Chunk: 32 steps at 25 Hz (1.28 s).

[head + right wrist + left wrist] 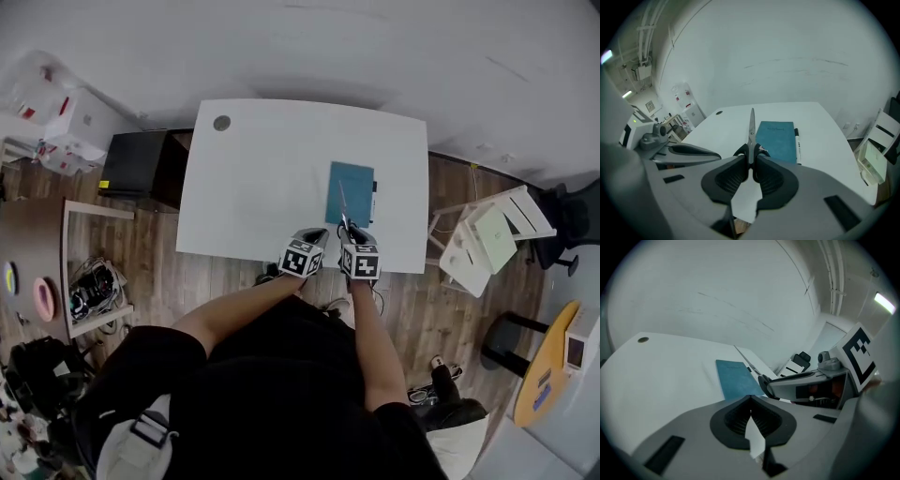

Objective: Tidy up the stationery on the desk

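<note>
We are gripping the scissors (752, 127) in the right gripper (751, 165), jaws clamped on the handles, blades pointing up-frame beside the blue notebook (777, 140) on the table (262, 178) — the left gripper (751, 404) jaws are pressing together, empty.

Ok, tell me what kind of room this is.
Probably an office or workroom: a white desk with a cable hole, a black office chair nearby, and a teal notebook on the desk.

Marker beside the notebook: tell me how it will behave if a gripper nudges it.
The marker looks slim and round, so it would probably roll on the smooth desk. The notebook lies close along one side and may stop it that way. It seems light and rigid, so it is likely easy to pinch.
</note>
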Each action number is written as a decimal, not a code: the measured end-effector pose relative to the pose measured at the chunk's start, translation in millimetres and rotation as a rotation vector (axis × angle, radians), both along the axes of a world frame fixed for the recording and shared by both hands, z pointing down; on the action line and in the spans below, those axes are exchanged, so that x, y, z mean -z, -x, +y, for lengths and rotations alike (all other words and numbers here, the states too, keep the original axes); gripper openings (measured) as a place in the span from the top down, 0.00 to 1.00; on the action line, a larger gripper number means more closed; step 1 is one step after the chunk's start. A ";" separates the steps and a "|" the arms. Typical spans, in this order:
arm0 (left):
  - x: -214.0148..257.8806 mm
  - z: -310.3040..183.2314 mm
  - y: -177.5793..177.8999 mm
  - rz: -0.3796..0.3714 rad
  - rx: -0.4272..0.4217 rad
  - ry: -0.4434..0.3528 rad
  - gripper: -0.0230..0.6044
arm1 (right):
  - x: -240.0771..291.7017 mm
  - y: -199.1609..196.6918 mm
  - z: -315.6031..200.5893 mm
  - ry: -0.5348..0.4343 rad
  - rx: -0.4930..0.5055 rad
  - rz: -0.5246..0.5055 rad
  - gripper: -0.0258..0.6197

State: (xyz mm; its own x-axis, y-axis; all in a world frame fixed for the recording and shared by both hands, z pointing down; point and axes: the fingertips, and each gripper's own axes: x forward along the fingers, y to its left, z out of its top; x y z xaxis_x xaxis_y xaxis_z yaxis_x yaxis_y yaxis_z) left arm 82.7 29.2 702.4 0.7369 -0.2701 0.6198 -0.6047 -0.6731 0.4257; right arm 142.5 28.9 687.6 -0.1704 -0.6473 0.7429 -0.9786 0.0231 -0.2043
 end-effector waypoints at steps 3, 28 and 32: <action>4.5 25.4 -26.9 0.001 0.029 -0.015 0.94 | 6.8 -32.6 22.7 -0.023 -0.004 -0.016 0.82; 0.2 27.7 -136.1 -0.031 0.090 -0.019 0.94 | -16.1 -152.5 52.4 0.013 -0.108 -0.073 0.82; -5.0 4.0 -143.5 -0.009 0.052 -0.003 0.94 | -27.3 -165.2 21.0 0.046 -0.179 -0.081 0.82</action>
State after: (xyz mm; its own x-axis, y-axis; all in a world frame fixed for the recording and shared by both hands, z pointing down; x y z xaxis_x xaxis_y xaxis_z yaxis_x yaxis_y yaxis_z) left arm 226.2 33.2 707.4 0.7159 -0.3101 0.6255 -0.6430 -0.6418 0.4178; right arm 307.8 49.9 714.9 -0.1163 -0.6380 0.7612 -0.9465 -0.1611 -0.2797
